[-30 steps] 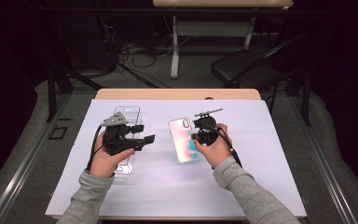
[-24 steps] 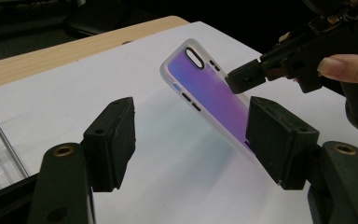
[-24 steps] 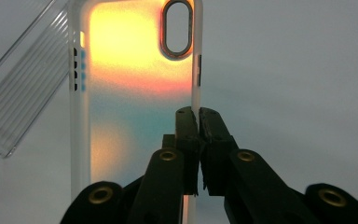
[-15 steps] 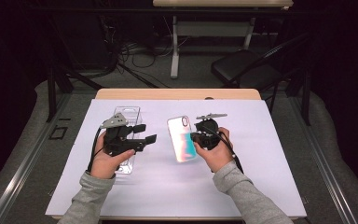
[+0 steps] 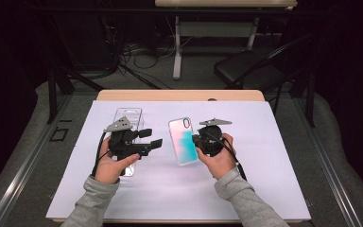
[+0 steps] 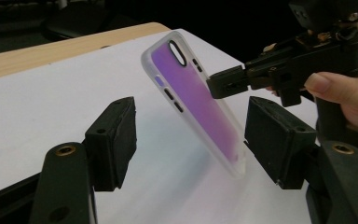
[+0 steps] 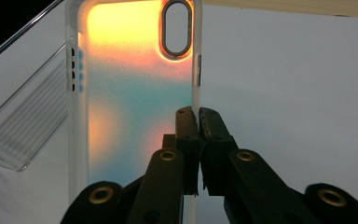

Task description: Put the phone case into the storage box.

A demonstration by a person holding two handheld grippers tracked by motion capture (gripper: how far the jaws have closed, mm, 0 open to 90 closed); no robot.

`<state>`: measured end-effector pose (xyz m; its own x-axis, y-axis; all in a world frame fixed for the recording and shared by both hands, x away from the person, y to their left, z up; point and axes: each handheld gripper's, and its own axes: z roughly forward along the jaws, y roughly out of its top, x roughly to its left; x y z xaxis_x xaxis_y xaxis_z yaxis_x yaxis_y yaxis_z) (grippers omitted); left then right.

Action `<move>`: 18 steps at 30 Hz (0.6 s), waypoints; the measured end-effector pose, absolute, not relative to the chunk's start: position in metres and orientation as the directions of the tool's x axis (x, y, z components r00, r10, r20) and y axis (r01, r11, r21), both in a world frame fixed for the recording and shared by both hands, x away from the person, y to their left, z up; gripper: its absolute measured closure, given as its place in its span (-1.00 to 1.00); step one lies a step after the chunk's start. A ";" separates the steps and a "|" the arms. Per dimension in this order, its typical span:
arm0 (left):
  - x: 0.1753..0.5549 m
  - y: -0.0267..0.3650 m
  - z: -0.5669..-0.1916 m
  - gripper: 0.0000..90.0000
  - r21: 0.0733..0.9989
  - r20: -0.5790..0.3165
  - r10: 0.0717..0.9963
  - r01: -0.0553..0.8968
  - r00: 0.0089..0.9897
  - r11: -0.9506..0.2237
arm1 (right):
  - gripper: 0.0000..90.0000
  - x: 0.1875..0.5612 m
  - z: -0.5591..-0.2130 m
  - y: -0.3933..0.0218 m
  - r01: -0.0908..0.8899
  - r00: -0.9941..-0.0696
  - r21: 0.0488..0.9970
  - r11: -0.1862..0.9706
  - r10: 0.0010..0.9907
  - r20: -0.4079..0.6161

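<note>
1. Right gripper, toward the near middle of the tabletop: fingers pinched tight on one long side wall of the phone case, about halfway along it. In the right gripper view the rim sits between the two pads.
2. The phone case is held off the white sheet, tilted, camera cutout toward the far edge; its lower end looks close to the surface, contact unclear.
3. Left gripper, toward the near-left: fingers spread, holding nothing. In the left gripper view the phone case stands between them, nearer the right-hand pad, not touching either as far as can be seen.
4. Clear plastic packaging tray lies flat beyond and under the left gripper, toward the far-left corner.
5. Judged step: passing or steadying the phone case. To do it well, centre the left fingers on the free long edge, close gently on the soft rim, and keep the right pinch until the second grip is firm.
</note>
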<state>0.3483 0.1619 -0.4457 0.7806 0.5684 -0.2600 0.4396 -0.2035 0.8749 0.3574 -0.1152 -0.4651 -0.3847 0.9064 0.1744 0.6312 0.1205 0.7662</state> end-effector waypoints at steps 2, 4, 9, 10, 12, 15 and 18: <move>0.347 0.160 -0.446 -0.24 0.872 -0.267 0.571 0.448 0.776 -0.200 | 0.94 0.356 -0.466 -0.116 0.621 -0.388 0.774 0.120 0.906 0.170; 0.347 0.160 -0.447 -0.24 0.866 -0.287 0.570 0.463 0.770 -0.188 | 0.94 0.355 -0.466 -0.116 0.615 -0.386 0.781 0.110 0.905 0.177; 0.347 0.159 -0.452 -0.24 0.845 -0.360 0.567 0.517 0.741 -0.139 | 0.94 0.352 -0.466 -0.118 0.597 -0.389 0.796 0.101 0.904 0.178; 0.347 0.160 -0.453 -0.24 0.834 -0.382 0.567 0.536 0.730 -0.128 | 0.94 0.351 -0.466 -0.118 0.590 -0.389 0.801 0.100 0.905 0.174; 0.348 0.159 -0.457 -0.20 0.822 -0.421 0.550 0.560 0.721 -0.104 | 0.94 0.350 -0.465 -0.117 0.587 -0.388 0.804 0.093 0.904 0.179; 0.349 0.158 -0.461 -0.17 0.803 -0.460 0.537 0.589 0.707 -0.087 | 0.94 0.349 -0.465 -0.117 0.580 -0.390 0.810 0.088 0.903 0.181; 0.349 0.156 -0.464 -0.13 0.789 -0.479 0.539 0.608 0.693 -0.082 | 0.94 0.347 -0.466 -0.117 0.578 -0.392 0.811 0.089 0.902 0.180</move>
<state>0.3488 0.1564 -0.4639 0.6935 0.5385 -0.4786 0.6084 -0.0818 0.7894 0.3471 -0.1168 -0.4655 -0.3920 0.9021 0.1804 0.5776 0.0888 0.8115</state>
